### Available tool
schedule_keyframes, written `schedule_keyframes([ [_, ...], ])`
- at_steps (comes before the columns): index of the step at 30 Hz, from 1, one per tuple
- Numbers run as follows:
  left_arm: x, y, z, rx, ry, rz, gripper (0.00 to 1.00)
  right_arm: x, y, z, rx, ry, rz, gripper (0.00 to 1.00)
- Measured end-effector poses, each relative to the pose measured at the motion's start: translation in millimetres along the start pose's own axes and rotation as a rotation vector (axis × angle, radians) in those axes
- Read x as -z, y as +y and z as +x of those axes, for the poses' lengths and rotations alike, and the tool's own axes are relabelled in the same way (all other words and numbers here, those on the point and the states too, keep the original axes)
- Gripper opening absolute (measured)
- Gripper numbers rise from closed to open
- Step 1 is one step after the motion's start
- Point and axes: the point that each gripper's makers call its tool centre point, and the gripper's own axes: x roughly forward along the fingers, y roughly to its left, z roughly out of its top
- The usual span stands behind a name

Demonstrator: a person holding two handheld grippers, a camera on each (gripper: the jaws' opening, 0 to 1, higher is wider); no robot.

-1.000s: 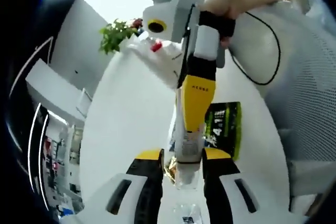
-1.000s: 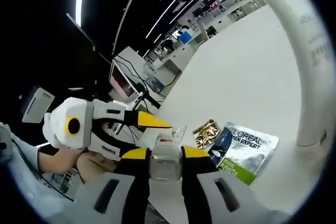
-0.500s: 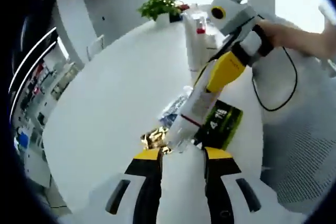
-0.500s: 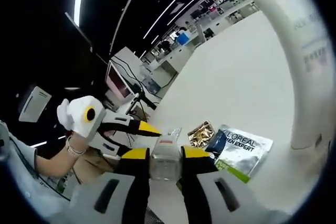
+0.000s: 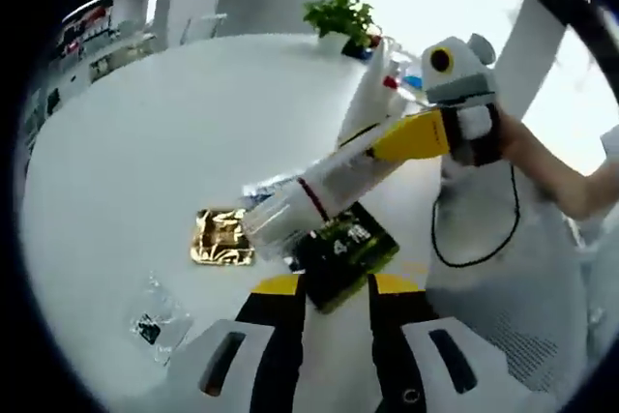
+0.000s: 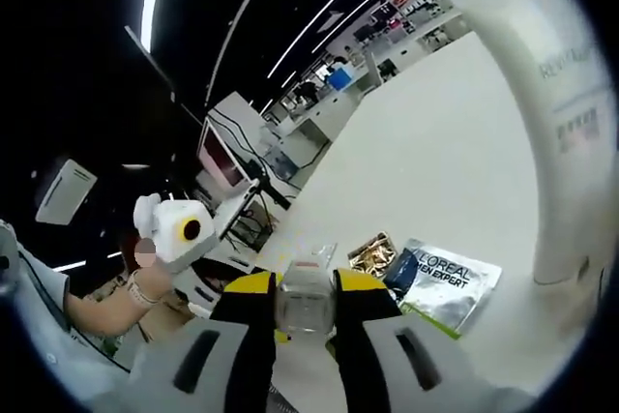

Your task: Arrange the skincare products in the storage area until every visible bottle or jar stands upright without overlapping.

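Observation:
My right gripper (image 5: pixel 379 148) reaches in from the right, shut on a long white bottle (image 5: pixel 319 195) with a thin red band and a clear cap. The bottle lies nearly level above the table, its cap end pointing left. My left gripper (image 5: pixel 337 289) sits below the cap end, open, with nothing between its jaws. In the right gripper view the same bottle (image 6: pixel 305 302) is clamped between my right gripper (image 6: pixel 305 289) jaws. A dark green L'Oreal sachet (image 6: pixel 447 280) and a gold sachet (image 6: pixel 372 250) lie flat on the white table (image 6: pixel 435 152).
The green sachet (image 5: pixel 345 247) and gold sachet (image 5: pixel 221 237) lie just beyond my left jaws, with a clear packet (image 5: pixel 155 311) nearer left. A tall white tube (image 6: pixel 556 132) stands close on the right. A plant (image 5: pixel 343 16) and more bottles (image 5: pixel 382 84) stand at the table's far edge.
The bottle's cap end has left the gap between my left jaws, and the left gripper has drawn back and away. The right gripper keeps its hold on the bottle.

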Motion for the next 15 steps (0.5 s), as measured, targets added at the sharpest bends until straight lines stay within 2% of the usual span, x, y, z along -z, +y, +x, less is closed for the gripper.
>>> schedule_keyframes([
  [6, -21.4, -0.4, -5.0, 0.041, -0.123, -0.159, 0.27, -2.1, 0.4, -1.0, -0.001, -0.007, -0.01, 0.22],
  [12, -27.5, 5.4, -10.3, 0.052, -0.188, -0.257, 0.29, -3.6, 3.6, -1.2, -0.01, -0.015, -0.022, 0.22],
  [15, -33.6, 3.0, -11.8, 0.083, -0.238, -0.319, 0.32, -4.1, 6.2, -0.7, -0.015, -0.02, -0.034, 0.22],
])
